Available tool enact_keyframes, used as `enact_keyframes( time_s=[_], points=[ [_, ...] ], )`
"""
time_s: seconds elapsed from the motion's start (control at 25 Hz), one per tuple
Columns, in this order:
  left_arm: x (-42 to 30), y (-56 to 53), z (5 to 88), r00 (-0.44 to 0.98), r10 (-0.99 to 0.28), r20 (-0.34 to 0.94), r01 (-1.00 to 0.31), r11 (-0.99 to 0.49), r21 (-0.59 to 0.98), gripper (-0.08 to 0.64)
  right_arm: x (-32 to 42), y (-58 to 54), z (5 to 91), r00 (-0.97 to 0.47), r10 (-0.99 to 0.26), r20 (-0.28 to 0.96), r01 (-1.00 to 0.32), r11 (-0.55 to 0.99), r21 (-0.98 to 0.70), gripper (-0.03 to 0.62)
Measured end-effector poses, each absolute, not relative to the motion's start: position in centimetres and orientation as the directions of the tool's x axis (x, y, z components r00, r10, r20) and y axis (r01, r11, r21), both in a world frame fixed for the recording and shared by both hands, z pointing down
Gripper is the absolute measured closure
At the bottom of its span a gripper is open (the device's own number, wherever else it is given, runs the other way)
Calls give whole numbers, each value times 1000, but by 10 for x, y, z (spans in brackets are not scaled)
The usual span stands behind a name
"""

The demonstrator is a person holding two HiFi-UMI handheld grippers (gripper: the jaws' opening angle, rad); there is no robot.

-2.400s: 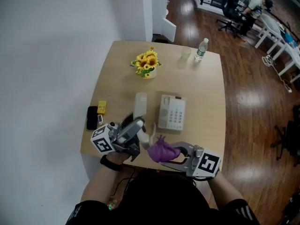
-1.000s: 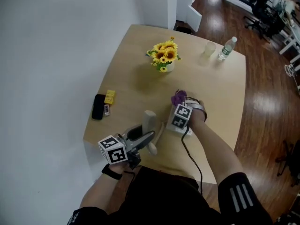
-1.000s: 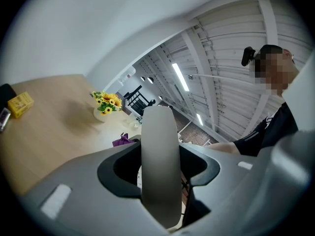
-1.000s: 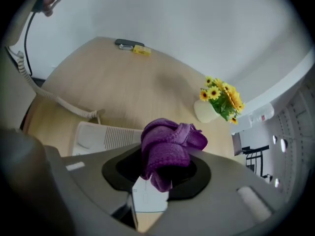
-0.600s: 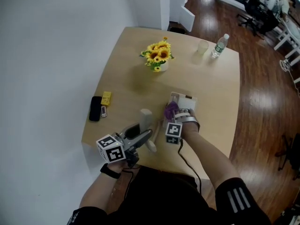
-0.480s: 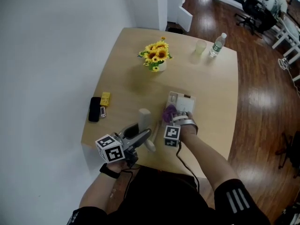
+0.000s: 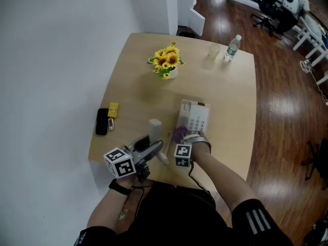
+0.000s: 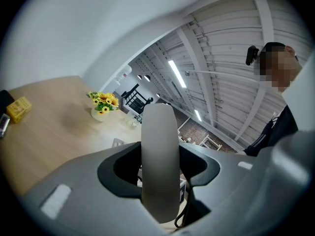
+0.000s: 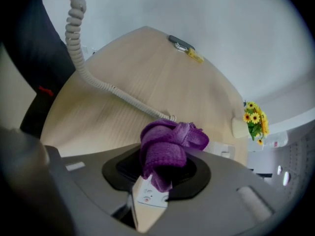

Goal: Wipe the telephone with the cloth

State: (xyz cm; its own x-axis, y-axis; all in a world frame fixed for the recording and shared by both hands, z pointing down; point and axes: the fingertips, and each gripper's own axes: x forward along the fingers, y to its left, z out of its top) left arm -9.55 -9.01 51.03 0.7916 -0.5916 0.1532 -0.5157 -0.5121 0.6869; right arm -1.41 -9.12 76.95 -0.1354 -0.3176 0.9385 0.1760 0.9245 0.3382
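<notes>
The white telephone base (image 7: 193, 117) lies on the wooden table (image 7: 225, 101). Its handset (image 7: 155, 129) is lifted off to the left, and my left gripper (image 7: 152, 148) is shut on it. In the left gripper view the handset (image 8: 159, 156) stands upright between the jaws. My right gripper (image 7: 180, 138) is shut on a bunched purple cloth (image 7: 179, 133) at the base's near left corner. The right gripper view shows the cloth (image 9: 168, 145) in the jaws, the coiled cord (image 9: 101, 84) running across the table, and part of the base (image 9: 222, 150) beyond.
A vase of sunflowers (image 7: 165, 64) stands at the back middle. A cup (image 7: 213, 49) and a water bottle (image 7: 233, 45) stand at the far right corner. A black phone (image 7: 101, 121) and a small yellow box (image 7: 112, 109) lie near the left edge.
My right gripper has drawn the cloth back from the base's far end to its near left corner. The left gripper has kept hold of the handset, nearly still.
</notes>
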Motion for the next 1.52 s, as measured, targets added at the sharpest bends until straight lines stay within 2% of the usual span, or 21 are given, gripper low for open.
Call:
enact_keyframes(
  time_s=[0.16,0.24,0.32,0.48,0.68,0.84,1.12,1.52],
  points=[
    [-98,-89,513,780,-602,170,-531,-495,688,339,-20,-72,758,-217,-153,964,115,977,180,456],
    [-99,-91,517,772,-608,186,-546,-484,684,340,-28,-59,739,-338,-59,939,7,998,65,456],
    [-98,-97,524,756,-614,226,-580,-468,667,339,-31,-49,712,-469,-38,882,-121,992,-22,456],
    [-92,-118,544,703,-627,335,-672,-432,602,339,-7,-42,655,-604,-163,780,-304,952,-37,454],
    [-62,-146,585,660,-603,448,-740,-416,529,339,49,-51,610,-622,-381,684,-535,845,-15,453],
    [-38,-170,626,587,-585,560,-808,-382,448,340,77,-54,592,-615,-494,615,-668,741,-72,453],
    [-7,-209,683,481,-537,693,-876,-322,359,341,94,-46,580,-618,-544,567,-717,686,-124,453],
    [7,-230,718,364,-489,793,-930,-246,275,339,125,-51,581,-604,-562,565,-741,656,-139,453]
  ],
)
